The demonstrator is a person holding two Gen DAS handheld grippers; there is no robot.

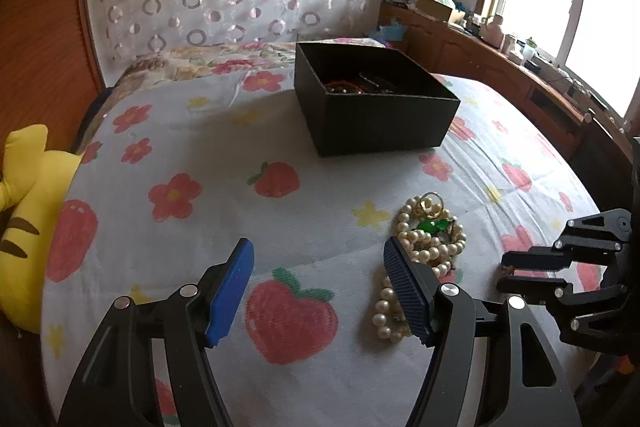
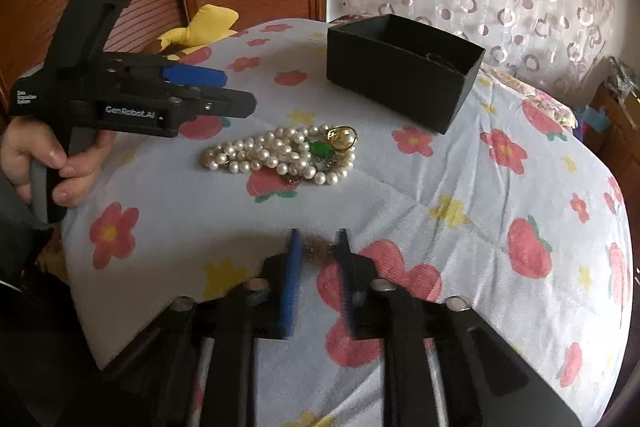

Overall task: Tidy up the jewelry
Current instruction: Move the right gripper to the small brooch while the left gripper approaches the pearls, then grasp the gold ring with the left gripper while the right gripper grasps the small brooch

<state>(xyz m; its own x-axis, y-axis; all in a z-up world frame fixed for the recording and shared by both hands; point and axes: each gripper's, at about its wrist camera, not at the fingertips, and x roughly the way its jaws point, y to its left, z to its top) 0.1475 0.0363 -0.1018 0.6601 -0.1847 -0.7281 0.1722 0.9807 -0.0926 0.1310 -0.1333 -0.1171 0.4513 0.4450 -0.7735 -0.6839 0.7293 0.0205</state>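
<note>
left tool (image 1: 318,263) gapes empty; right tool (image 2: 318,247) pinches a small brownish bit near round pearls (image 2: 276,155).

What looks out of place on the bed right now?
A tangled heap of pearl strands, with a green stone piece and a gold ring caught in it, lies loose on the floral bedspread instead of inside the open black box. Nothing looks spilled or broken.

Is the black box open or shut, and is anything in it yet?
Open: the black box stands lidless on the bedspread. It is not empty; the left wrist view shows dark and orange jewelry inside.
</note>
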